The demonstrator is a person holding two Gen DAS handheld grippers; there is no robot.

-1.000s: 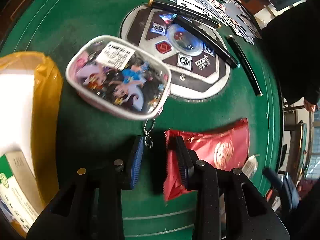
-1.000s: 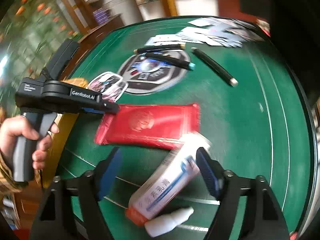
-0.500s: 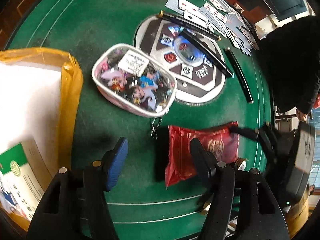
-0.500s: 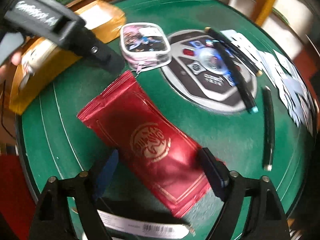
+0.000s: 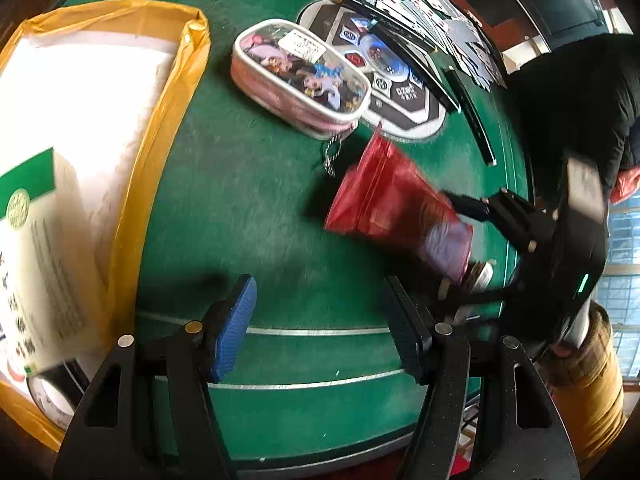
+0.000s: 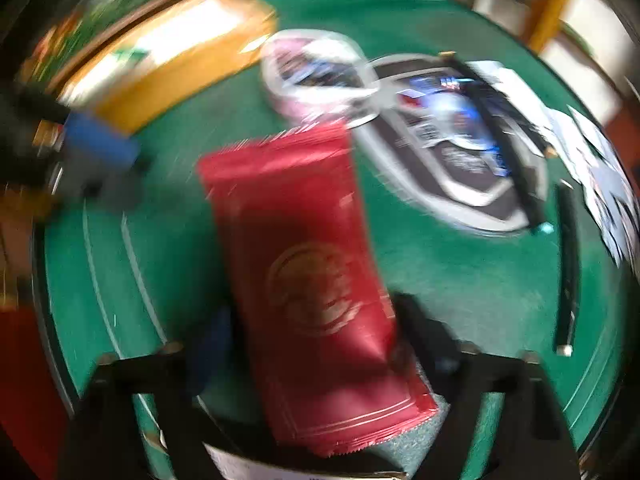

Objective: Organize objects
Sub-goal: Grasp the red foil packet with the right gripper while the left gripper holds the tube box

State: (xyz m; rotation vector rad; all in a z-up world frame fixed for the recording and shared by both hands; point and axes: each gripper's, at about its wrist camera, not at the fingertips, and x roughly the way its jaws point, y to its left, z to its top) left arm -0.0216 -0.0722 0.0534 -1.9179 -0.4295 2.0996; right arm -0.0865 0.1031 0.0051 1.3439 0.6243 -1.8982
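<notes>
Right gripper (image 6: 308, 344) clamped on red packet (image 6: 308, 280), lifted over green table (image 6: 460, 280) (blurred here, sharper from left wrist). Left gripper (image 5: 320, 320) spread wide, holding nothing. Pencil case (image 5: 300, 76) beyond.

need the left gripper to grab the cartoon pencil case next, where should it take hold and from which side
Grip the cartoon pencil case across its short width near the middle, coming down from above. It lies flat on the green table as a long rounded oblong with soft pink side walls, so the narrow span likely fits the open left gripper. Avoid the dangling chain.
</notes>
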